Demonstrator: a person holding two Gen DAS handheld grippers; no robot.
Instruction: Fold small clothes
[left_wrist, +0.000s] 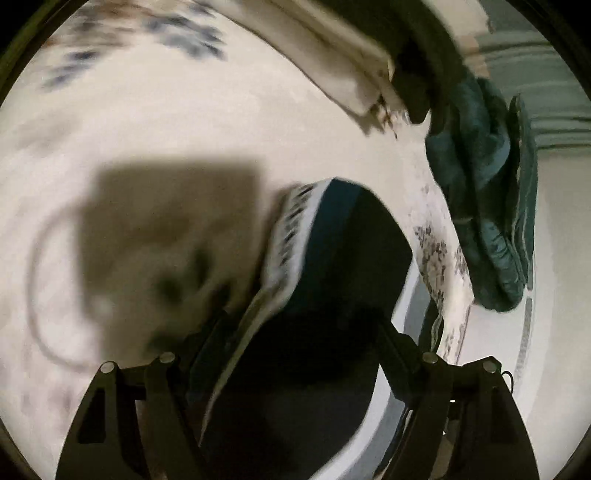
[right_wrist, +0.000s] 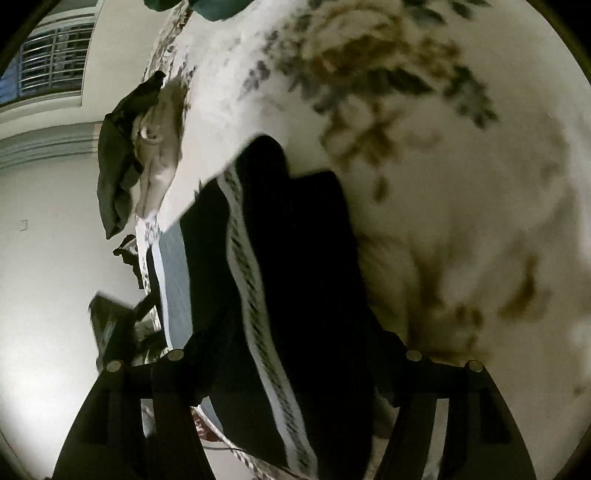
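Note:
A small black garment with a white patterned band (left_wrist: 332, 266) hangs in my left gripper (left_wrist: 295, 354), lifted above the white floral bedsheet (left_wrist: 147, 122). The jaws are closed on its cloth. In the right wrist view the same black garment (right_wrist: 295, 258) with its white band fills the middle, and my right gripper (right_wrist: 295, 354) is shut on it too. The fingertips of both grippers are hidden by the cloth. The views are blurred by motion.
A teal garment (left_wrist: 487, 192) lies at the bed's edge, right of the left gripper. A dark green garment (right_wrist: 118, 162) and a pale one (right_wrist: 155, 158) lie on the bed's far side. A barred window (right_wrist: 51, 62) and white wall are beyond.

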